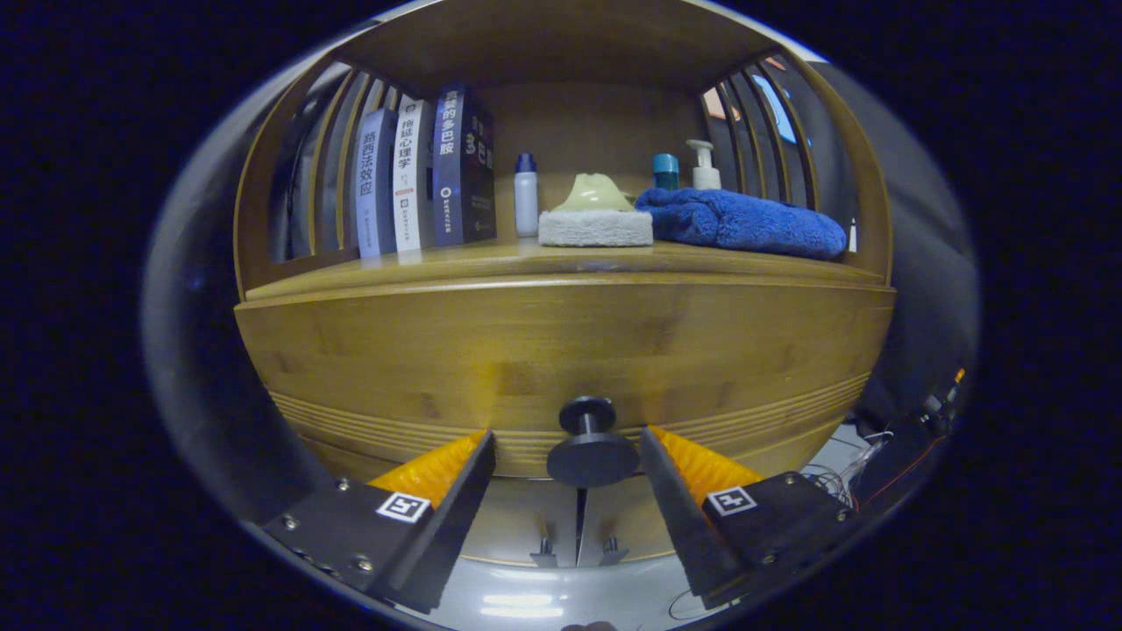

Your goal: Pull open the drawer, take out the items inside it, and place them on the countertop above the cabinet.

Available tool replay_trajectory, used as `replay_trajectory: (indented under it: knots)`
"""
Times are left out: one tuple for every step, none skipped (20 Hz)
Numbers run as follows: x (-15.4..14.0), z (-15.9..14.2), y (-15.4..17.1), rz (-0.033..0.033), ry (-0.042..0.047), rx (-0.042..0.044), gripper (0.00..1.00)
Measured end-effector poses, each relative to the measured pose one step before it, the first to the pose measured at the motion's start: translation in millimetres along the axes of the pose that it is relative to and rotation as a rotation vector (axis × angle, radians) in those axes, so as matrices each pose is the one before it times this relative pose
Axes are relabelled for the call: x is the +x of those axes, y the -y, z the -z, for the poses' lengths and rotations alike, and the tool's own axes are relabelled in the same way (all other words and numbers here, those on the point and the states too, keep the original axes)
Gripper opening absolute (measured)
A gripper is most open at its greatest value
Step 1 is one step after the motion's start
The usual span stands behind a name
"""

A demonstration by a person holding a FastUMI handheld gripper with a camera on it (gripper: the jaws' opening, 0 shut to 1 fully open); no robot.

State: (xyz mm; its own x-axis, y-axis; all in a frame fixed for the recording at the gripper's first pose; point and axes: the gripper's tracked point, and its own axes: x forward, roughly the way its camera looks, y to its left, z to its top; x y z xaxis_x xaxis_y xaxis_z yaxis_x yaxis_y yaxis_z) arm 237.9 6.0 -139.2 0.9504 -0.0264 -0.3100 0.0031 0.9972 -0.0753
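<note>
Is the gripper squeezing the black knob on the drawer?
No, the gripper is open, with the black knob between its fingers and a gap on each side.

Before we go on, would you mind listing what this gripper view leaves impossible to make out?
- Drawer contents: hidden behind the closed drawer front; only its black knob shows, in the gap of the open gripper.
- Teal-capped container and pump bottle: lower parts hidden by the blue towel.
- Pale green item on the white pad: too small to identify.
- Cabinet base: blocked by the fingers.
</note>
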Motion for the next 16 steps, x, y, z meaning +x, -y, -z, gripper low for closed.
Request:
replay_trajectory:
  knots:
    - [-4.09,-1.62,-2.13,-0.01128,-0.00475,0.00716,0.99]
    - [-5.09,-2.07,0.29,0.00227,0.00248,-0.00091,0.99]
    - [-5.74,0.13,-0.96,-0.00562,-0.01210,-0.00457,0.99]
    - [-6.43,2.86,-3.43,-0.00832,-0.01334,-0.00800,0.99]
    - [-8.24,1.24,-1.90,-0.00536,-0.01100,-0.01133,0.99]
    - [-9.46,-0.55,0.36,-0.00049,-0.00245,-0.01012,0.99]
    - [-10.16,-3.07,-1.99,-0.00849,0.00700,-0.00982,0.99]
    - [-10.78,-2.70,-0.71,-0.00281,0.01072,-0.00686,0.99]
    - [-12.14,-3.58,0.80,0.00097,0.01000,-0.00066,0.99]
    - [-12.70,-2.78,1.17,-0.00207,0.00751,0.00193,0.99]
    - [-12.99,-2.85,1.02,0.00056,0.00597,0.00765,0.99]
    - [-10.80,-4.82,2.99,-0.00302,0.00367,0.01144,0.99]
    - [-13.56,-4.25,1.36,-0.00089,0.00988,0.01626,0.99]
    - [-12.89,-4.10,-0.17,-0.00523,0.00904,0.01404,0.99]
    - [-13.19,-5.81,2.56,-0.00179,0.01389,0.00667,0.99]
    - [-12.62,-4.00,0.75,-0.00180,0.00945,0.00235,0.99]
